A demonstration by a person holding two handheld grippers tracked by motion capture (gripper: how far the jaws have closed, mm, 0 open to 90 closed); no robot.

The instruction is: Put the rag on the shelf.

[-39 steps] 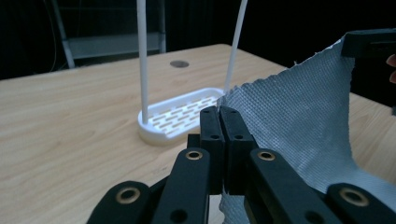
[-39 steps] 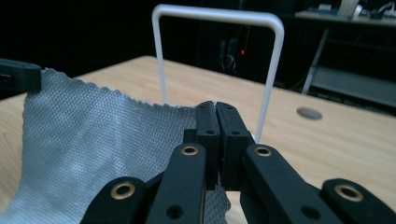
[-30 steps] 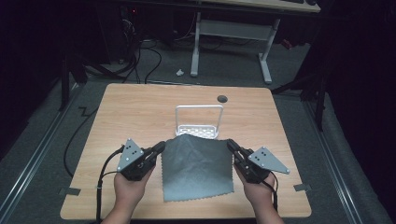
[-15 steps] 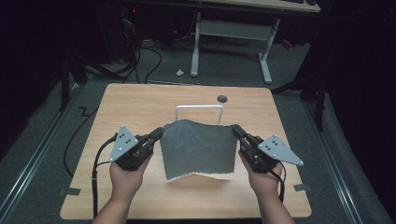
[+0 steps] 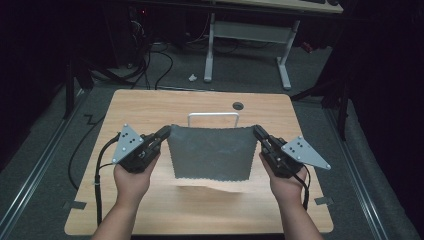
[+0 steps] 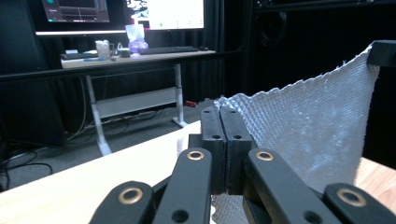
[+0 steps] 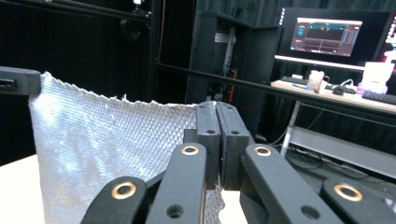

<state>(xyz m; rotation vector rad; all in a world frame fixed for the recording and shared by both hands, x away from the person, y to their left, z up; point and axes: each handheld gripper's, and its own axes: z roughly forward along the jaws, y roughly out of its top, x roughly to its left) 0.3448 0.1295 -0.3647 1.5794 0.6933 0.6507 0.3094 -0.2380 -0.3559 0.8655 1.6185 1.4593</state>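
A grey woven cloth [image 5: 210,152] hangs in the air above the wooden table [image 5: 150,107], stretched between my two grippers. My left gripper [image 5: 166,131] is shut on the cloth's upper left corner, and my right gripper [image 5: 257,131] is shut on its upper right corner. In the left gripper view the cloth [image 6: 308,126] spreads rightward from my shut left gripper [image 6: 219,114]. From my shut right gripper [image 7: 217,109] in the right gripper view, the cloth [image 7: 107,140] spreads leftward to the other gripper's jaw tip. The cloth's lower edge hangs free above the table.
A white wire rack [image 5: 213,116] stands behind the cloth at the table's middle, mostly hidden. A round cable hole [image 5: 238,105] sits near the far edge. Beyond the table stand a white desk frame [image 5: 245,40] and floor cables [image 5: 145,60].
Both grippers have risen and lifted the cloth off the table; it lay flat before and now hangs taut between them, covering the rack.
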